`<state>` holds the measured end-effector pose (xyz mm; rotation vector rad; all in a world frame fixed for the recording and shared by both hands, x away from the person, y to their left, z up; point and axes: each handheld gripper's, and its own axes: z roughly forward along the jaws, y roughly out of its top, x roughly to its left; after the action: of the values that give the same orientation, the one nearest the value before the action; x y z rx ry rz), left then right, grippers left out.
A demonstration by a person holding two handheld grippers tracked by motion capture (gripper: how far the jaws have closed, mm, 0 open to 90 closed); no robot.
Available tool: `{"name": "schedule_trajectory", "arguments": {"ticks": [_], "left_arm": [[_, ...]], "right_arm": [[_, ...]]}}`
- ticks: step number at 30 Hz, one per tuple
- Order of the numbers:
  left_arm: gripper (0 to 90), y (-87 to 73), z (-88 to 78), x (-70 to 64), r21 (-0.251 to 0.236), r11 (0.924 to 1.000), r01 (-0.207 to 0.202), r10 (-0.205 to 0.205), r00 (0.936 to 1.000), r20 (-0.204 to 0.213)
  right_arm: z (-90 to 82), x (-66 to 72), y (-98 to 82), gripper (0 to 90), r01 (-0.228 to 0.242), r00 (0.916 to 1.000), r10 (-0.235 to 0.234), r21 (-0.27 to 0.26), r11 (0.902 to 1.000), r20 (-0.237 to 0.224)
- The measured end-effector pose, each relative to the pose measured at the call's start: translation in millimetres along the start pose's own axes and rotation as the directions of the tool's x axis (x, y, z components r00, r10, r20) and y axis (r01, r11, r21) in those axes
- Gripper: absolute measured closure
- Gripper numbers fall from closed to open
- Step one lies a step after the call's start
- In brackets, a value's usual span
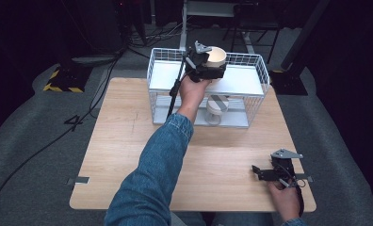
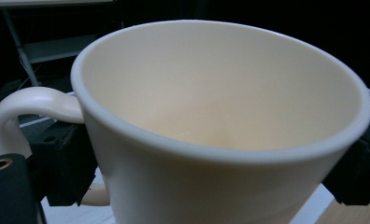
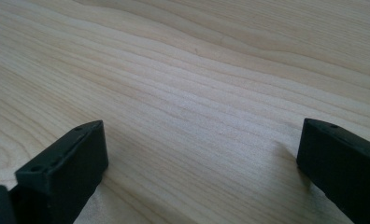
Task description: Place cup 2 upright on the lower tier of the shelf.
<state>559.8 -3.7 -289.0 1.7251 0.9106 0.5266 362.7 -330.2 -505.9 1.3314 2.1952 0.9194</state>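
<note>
**Over the wire rack: cup in the tool, not yet set down**

At the top shelf of the wire rack, the cream cup sits clamped in the left tool. In the left gripper view the cup is upright, its mouth open and empty, its handle off to one side, with a black jaw pressed against the wall on each side. In the high view the cup hangs at the rear edge of the white top shelf; whether its base touches the shelf I cannot tell.

On the lower shelf, below and a little nearer, a second cup already stands, with a grey strip across its mouth. So one cup looks stored, and the held one appears to be either about to land on the top shelf or just lifted from it; the pictures do not settle which. I judge the job to be somewhere past halfway, with the release not yet done.

Well apart, near the front right corner of the bench, the right tool rests released, its jaws spread wide over bare wood and gripping nothing.
</note>
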Motion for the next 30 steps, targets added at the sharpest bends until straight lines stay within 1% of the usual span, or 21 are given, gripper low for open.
{"name": "schedule_trajectory", "arguments": {"ticks": [3, 8, 15, 17, 18, 20, 25, 30], "left_arm": [[8.2, -1.4, 2.0, -2.8, 0.012, 0.9999, -0.006, 0.006, 1.0, 0.0], [8.2, -4.1, 4.8, -6.1, 0.015, 0.9998, -0.011, 0.011, 0.9999, 0.001], [8.2, -10.0, 6.6, -5.9, 0.027, 0.9995, -0.014, 0.015, 0.9999, -0.008], [8.2, -11.0, 7.2, -5.4, 0.032, 0.9992, -0.023, 0.024, 0.9997, -0.011], [8.2, -11.6, 7.5, -5.7, 0.034, 0.9992, -0.019, 0.02, 0.9997, -0.011], [8.2, -12.3, 7.7, -5.1, 0.036, 0.999, -0.026, 0.026, 0.9996, -0.01], [8.2, -13.5, 7.5, -5.2, 0.031, 0.999, -0.032, 0.033, 0.9994, -0.01], [8.1, -14.8, 6.1, -4.9, 0.03, 0.9992, -0.028, 0.028, 0.9996, -0.007]], "right_arm": [[0.0, 0.0, 0.0, 2.0, 0.0, 1.0, 0.0, 0.0, 1.0, 0.0], [0.0, 0.0, 0.0, 2.0, 0.0, 1.0, 0.0, 0.0, 1.0, 0.0], [0.0, 0.0, 0.1, 2.0, -0.001, 1.0, 0.001, 0.0, 1.0, 0.0], [0.3, -0.1, 0.2, 2.0, 0.002, 1.0, -0.002, 0.0, 1.0, 0.0], [0.3, -0.1, 0.2, 2.0, 0.002, 1.0, -0.002, 0.0, 1.0, 0.0], [0.3, -0.1, 0.2, 2.0, 0.002, 1.0, -0.002, 0.0, 1.0, 0.0], [0.3, -0.1, 0.2, 2.0, 0.002, 1.0, -0.002, 0.0, 1.0, 0.0], [0.3, -0.1, 0.2, 2.0, 0.002, 1.0, -0.002, 0.0, 1.0, 0.0]]}}
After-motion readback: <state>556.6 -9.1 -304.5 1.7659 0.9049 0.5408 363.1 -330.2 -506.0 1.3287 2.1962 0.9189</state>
